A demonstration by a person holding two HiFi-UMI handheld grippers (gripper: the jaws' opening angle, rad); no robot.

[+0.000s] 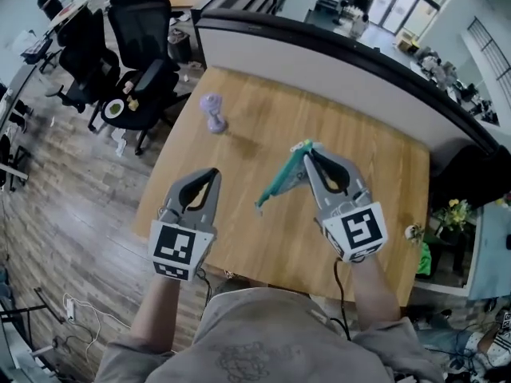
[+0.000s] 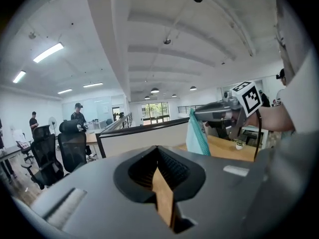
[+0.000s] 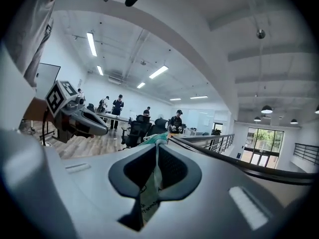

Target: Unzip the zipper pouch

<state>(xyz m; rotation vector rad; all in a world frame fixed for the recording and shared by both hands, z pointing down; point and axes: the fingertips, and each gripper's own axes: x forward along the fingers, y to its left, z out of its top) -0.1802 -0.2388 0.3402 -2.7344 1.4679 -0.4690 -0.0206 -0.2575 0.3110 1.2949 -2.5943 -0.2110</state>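
Teal zipper pouch [image 1: 281, 180] hanging above the wooden counter [image 1: 375, 126], pinched at one end by the right gripper [image 1: 307, 152] — jaws clamped on it, left gripper [image 1: 212, 174] alongside, jaws closed on nothing

Teal zipper pouch [image 1: 281, 180] with a pale label [image 3: 147, 203] bearing dark print. The 2 tools, left tool [image 1: 212, 171] and right tool [image 1: 307, 152], are matte grey with black ribbed inner pads; each carries black-and-white square markers. The surface [image 1: 319, 110] is honey-coloured wood with fine grain. A small lilac object [image 1: 212, 112]. Black office chairs [image 1: 144, 30]; grey-brown plank floor [image 1: 72, 206].
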